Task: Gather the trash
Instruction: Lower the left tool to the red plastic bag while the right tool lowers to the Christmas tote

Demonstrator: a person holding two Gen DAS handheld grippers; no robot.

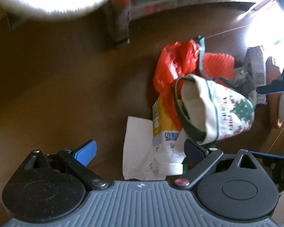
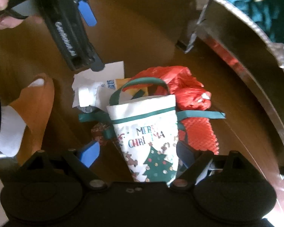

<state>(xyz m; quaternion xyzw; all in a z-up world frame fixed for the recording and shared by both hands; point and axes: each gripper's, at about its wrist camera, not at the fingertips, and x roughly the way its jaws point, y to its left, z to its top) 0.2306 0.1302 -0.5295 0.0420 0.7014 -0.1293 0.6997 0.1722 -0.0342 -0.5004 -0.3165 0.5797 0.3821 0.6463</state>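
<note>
A pile of trash lies on the brown floor. A white Christmas gift bag (image 1: 219,111) with green handles lies on top; it also shows in the right wrist view (image 2: 149,132). Beside it are a red plastic bag (image 1: 172,66) (image 2: 183,87), red mesh wrap (image 1: 217,66) (image 2: 198,132), a crushed yellow and white carton (image 1: 164,132) (image 2: 96,92) and white paper (image 1: 136,147) (image 2: 113,70). My left gripper (image 1: 140,149) is open over the carton and paper, and shows from outside in the right wrist view (image 2: 92,43). My right gripper (image 2: 138,153) is open around the gift bag's lower end.
A curved metal table base (image 1: 179,1) (image 2: 246,66) and its leg (image 1: 119,19) stand behind the pile. A foot in an orange slipper (image 2: 36,102) stands left of the pile. Teal fabric (image 2: 265,9) lies at the far right.
</note>
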